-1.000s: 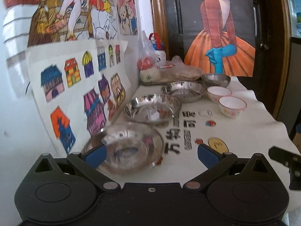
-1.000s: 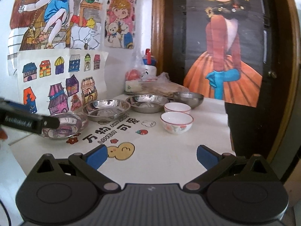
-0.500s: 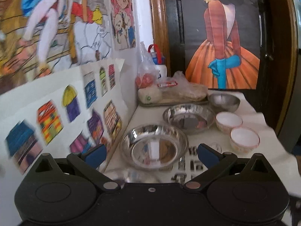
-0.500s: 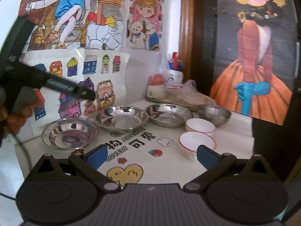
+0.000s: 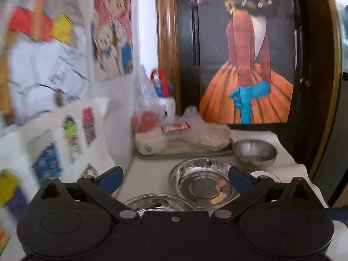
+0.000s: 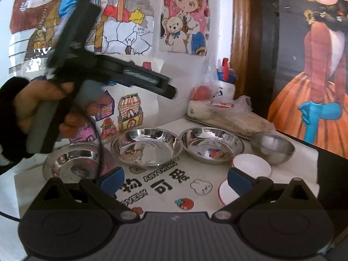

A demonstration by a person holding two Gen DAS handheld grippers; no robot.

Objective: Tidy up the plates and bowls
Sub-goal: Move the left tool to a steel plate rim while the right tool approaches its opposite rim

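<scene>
Lifted since before, left gripper [image 6: 165,91] hovers above steel plates [image 6: 146,146].

Soft daylight fills the room, and the steel plates [image 6: 146,146] throw back bright glare. In the left wrist view the wall drawings [image 5: 54,65] at nine o'clock smear with motion blur. Both views bow at the rim, corners black.
</scene>
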